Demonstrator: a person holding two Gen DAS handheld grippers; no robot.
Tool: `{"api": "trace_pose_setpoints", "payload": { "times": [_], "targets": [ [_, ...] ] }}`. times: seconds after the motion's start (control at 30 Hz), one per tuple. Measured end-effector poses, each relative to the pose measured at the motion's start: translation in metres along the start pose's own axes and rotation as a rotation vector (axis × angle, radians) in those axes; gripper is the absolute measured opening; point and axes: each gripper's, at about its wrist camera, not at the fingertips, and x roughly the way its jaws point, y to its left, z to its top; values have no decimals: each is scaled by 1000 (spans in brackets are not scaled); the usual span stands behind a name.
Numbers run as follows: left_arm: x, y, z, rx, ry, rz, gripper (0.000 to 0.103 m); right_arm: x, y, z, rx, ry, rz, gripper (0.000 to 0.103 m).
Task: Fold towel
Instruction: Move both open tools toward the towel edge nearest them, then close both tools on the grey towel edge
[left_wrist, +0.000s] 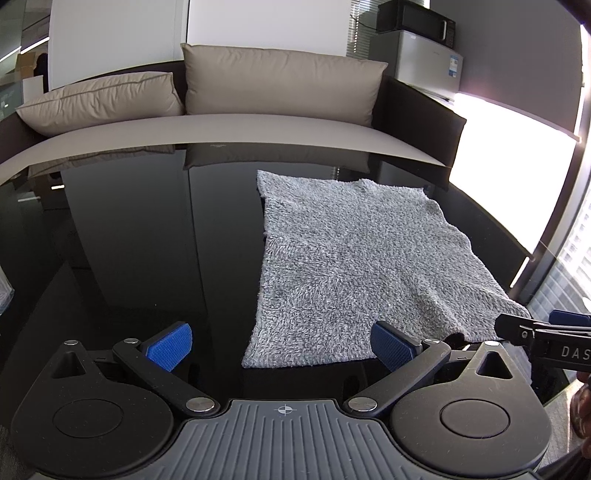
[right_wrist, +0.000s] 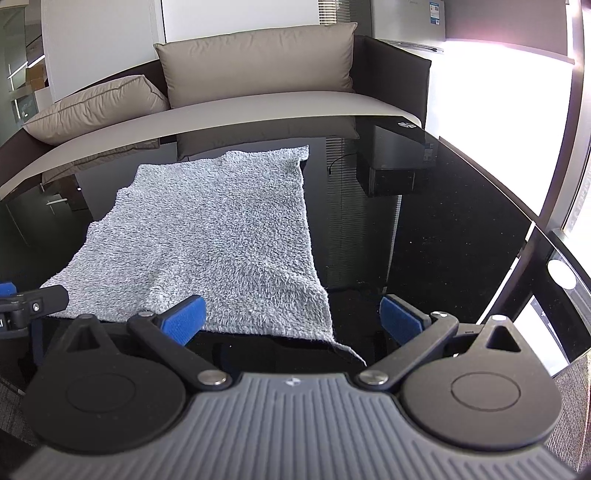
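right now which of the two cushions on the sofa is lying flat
The left cushion lies flat on the seat; the larger right cushion stands upright against the sofa backrest.

towel (right_wrist: 207, 236) near edge hidden behind right gripper (right_wrist: 291, 321), microwave (left_wrist: 417, 16) cut off at top

My fluffy grey fleece towel (left_wrist: 354, 258) lies spread flat and unfolded on the table, its near edge slightly rumpled.
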Motion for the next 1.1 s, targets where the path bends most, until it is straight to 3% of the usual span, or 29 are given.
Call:
{"api": "trace_pose_setpoints", "payload": {
  "times": [0.17, 0.3, 0.4, 0.47, 0.53, 0.77, 0.83, 1.0, 1.1],
  "targets": [
    [-1, -1, 0, 16, -2, 7, 98, -1, -1, 1, -4, -15, 2, 100],
    [3, 1, 0, 8, 26, -9, 78, 2, -2, 1, -12, 5, 6, 80],
    [4, 1, 0, 13, 32, -13, 71, 2, -2, 0, -24, 9, 7, 73],
    [4, 0, 0, 22, 30, -10, 62, 1, -2, 0, -27, 7, 4, 67],
    [3, -1, 0, 44, 30, -4, 46, 1, -2, 0, -35, 5, 1, 57],
    [3, -4, 1, 72, 34, -5, 21, -2, -4, 0, -51, 9, -11, 42],
    [4, -4, 1, 72, 37, -16, 10, -2, -6, 0, -43, 11, -8, 32],
    [4, -5, 1, 65, 41, -34, 6, -3, -12, 2, -12, 17, 6, 12],
    [3, -4, 1, 56, 41, -42, 5, -4, -14, 3, 2, 14, 22, 8]
  ]
}}
